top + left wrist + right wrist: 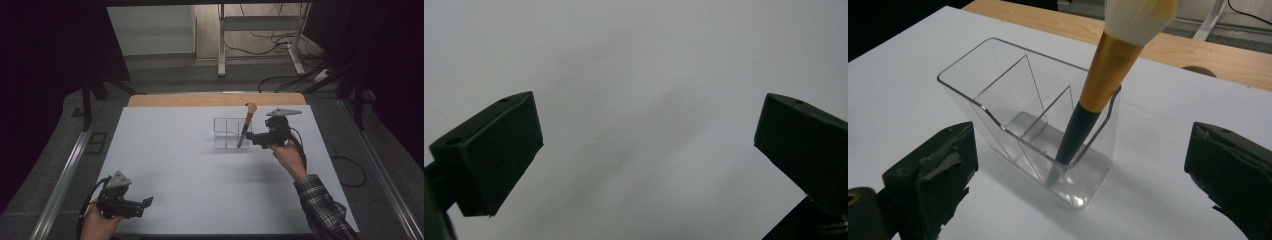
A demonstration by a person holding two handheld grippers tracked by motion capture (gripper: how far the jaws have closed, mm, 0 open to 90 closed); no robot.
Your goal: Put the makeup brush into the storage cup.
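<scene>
A: Where's the brush point(1100, 82) now?

B: Standing in the clear organizer point(998, 90), handle down in the end compartment nearest the right gripper point(1080, 165), bristles up and leaning against the rim. The lean makes sense: the compartment is wider than the handle, so it tips until the wall props it.

A: Is the right gripper holding it?

B: No, its jaws stand wide apart on either side of the organizer, touching nothing. I'd judge the brush has been let go and the hand can back off.

A: And the left gripper point(131, 206)?

B: Parked near the front edge of the white table point(190, 170), well apart from the organizer, jaws spread with nothing between them. It seems to be kept out of the way, since one hand is enough for this job
</scene>
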